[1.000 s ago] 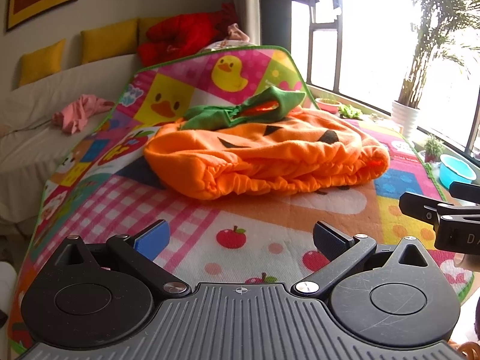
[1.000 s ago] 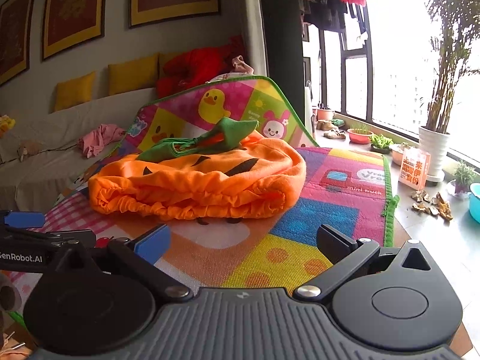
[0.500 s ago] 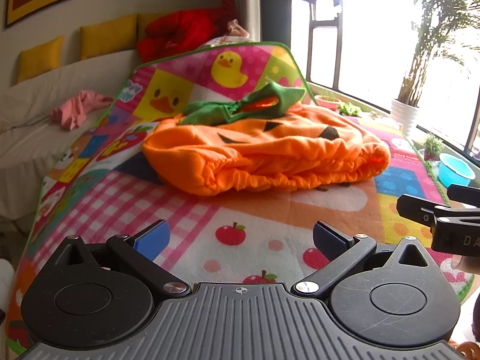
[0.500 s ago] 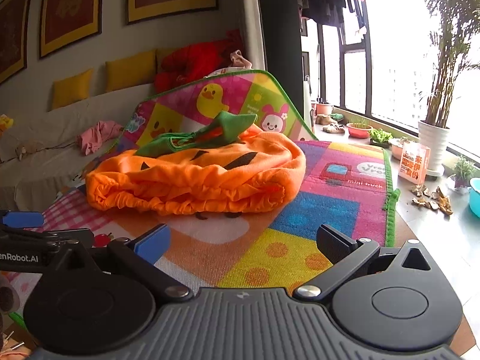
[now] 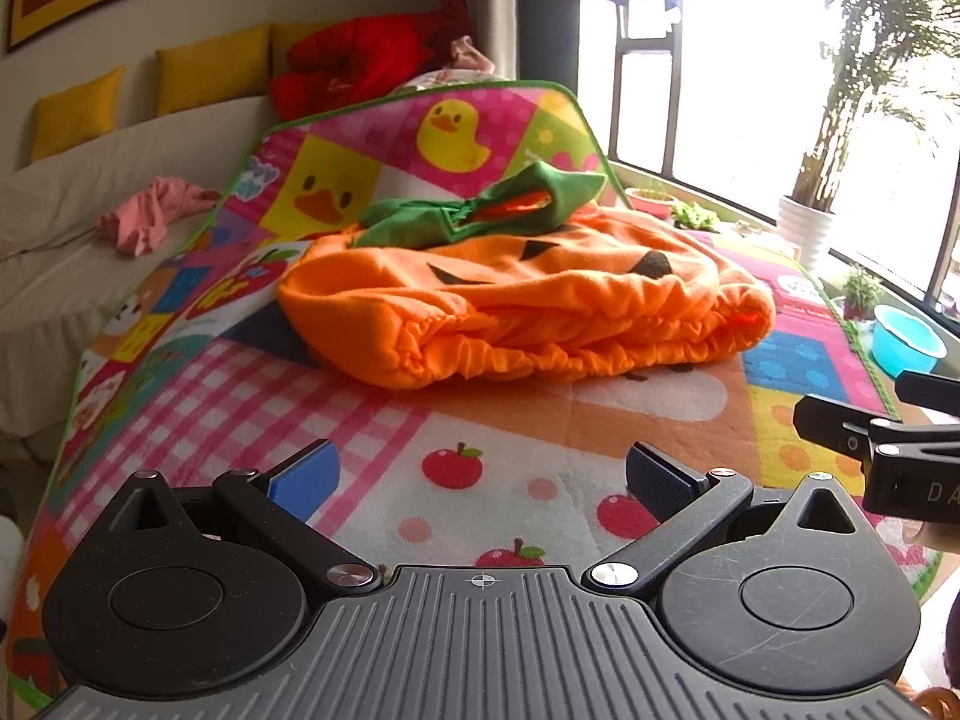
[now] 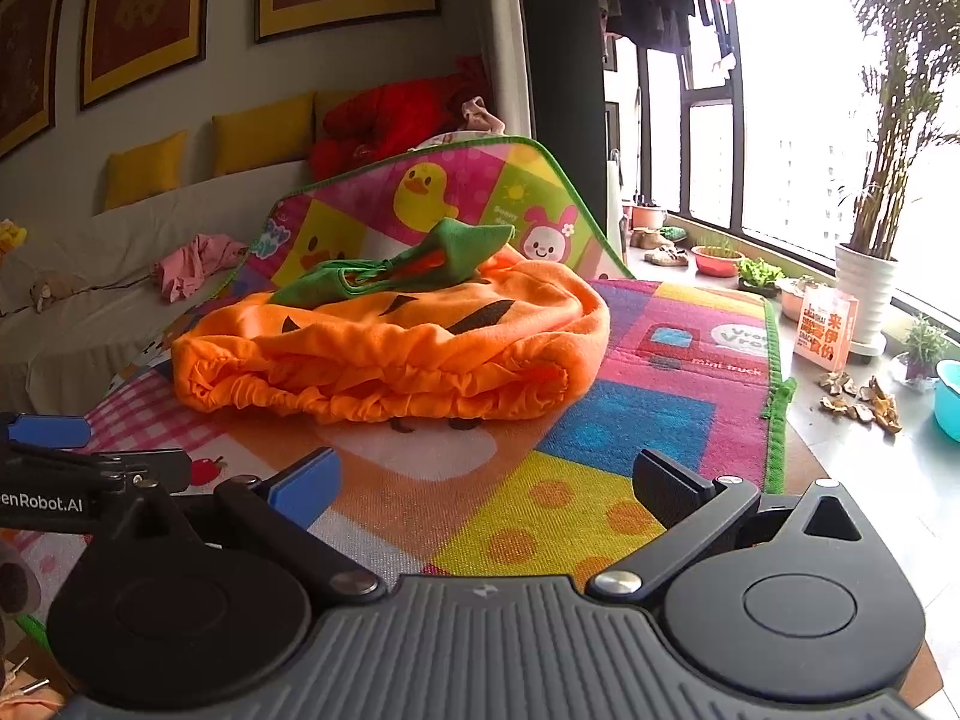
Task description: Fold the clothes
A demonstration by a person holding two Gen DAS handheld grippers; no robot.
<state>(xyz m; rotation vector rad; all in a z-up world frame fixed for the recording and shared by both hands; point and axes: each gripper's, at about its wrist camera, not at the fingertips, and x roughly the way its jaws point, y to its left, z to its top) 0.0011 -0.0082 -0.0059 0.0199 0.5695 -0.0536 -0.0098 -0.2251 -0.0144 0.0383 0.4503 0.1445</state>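
An orange pumpkin costume with black face patches and a green collar lies folded in a thick bundle on the colourful play mat. It also shows in the right wrist view. My left gripper is open and empty, a short way in front of the costume's near hem. My right gripper is open and empty, also short of the costume. Each gripper shows at the edge of the other's view: the right gripper, the left gripper.
A white sofa with yellow cushions, a pink garment and a red bundle stands behind the mat. Plant pots, a white planter, an orange box and a blue basin line the window ledge at right.
Both grippers have moved a little closer to the costume, which looks slightly larger now. Both stay open and empty. The costume has not moved.
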